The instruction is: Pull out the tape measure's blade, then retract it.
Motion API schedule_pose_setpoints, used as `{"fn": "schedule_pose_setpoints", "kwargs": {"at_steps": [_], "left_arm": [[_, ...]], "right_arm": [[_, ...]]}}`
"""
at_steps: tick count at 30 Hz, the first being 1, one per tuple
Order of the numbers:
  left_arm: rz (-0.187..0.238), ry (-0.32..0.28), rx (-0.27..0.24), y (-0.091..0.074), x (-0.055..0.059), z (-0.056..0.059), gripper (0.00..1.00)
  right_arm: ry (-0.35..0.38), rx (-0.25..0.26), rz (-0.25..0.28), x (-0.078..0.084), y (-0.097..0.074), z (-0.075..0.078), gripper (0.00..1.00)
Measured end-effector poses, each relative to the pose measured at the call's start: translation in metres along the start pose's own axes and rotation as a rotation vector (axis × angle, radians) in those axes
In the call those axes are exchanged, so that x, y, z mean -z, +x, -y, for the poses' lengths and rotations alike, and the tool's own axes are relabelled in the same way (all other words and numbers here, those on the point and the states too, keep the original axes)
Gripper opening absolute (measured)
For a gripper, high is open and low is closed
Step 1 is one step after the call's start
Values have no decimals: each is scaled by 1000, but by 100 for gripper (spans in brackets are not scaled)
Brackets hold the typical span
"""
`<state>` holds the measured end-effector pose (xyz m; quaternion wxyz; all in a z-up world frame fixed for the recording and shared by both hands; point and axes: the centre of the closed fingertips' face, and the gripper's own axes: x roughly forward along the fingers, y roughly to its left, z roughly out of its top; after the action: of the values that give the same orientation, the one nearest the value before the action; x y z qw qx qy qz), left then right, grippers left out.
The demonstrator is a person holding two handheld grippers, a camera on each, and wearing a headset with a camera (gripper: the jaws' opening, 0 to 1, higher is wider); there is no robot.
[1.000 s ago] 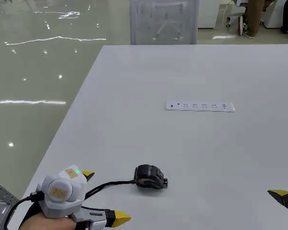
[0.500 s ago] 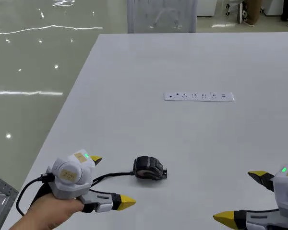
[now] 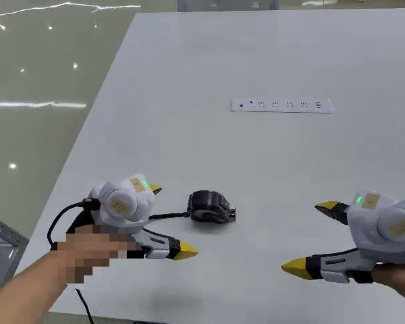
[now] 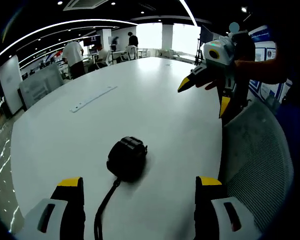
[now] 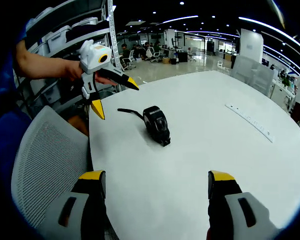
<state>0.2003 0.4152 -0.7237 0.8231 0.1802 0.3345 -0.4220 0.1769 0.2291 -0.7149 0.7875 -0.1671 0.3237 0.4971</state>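
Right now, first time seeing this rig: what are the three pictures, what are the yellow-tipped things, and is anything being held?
There is no robot here. A person holds a tool in each hand: the left hand-held gripper and the right hand-held gripper, each with two yellow-tipped jaws. The head view comes from a camera on the person's headset, looking down at the white table. The two round pictures come from a camera riding on each hand-held gripper, looking out between its own jaws; each also catches the other one across the table. On the table lie a black tape measure with a dark strap, no blade drawn out, and farther off a white power strip. Both sets of jaws stand open and nothing is held; the tape measure sits between them, untouched.
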Motion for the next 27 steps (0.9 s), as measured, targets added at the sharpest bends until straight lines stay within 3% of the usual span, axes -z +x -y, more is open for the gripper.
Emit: {"fn": "schedule_pose_setpoints", "kwargs": {"at_steps": [6, 13, 27], "left_arm": [[-34, 64, 42, 12, 1, -2, 84], [-63, 141, 76, 27, -5, -6, 82], [-87, 237, 128, 56, -17, -7, 77]], "right_arm": [[-69, -41, -30, -2, 19, 1, 74], [-153, -75, -29, -10, 39, 3, 68], [-258, -139, -27, -20, 78, 9, 56]]}}
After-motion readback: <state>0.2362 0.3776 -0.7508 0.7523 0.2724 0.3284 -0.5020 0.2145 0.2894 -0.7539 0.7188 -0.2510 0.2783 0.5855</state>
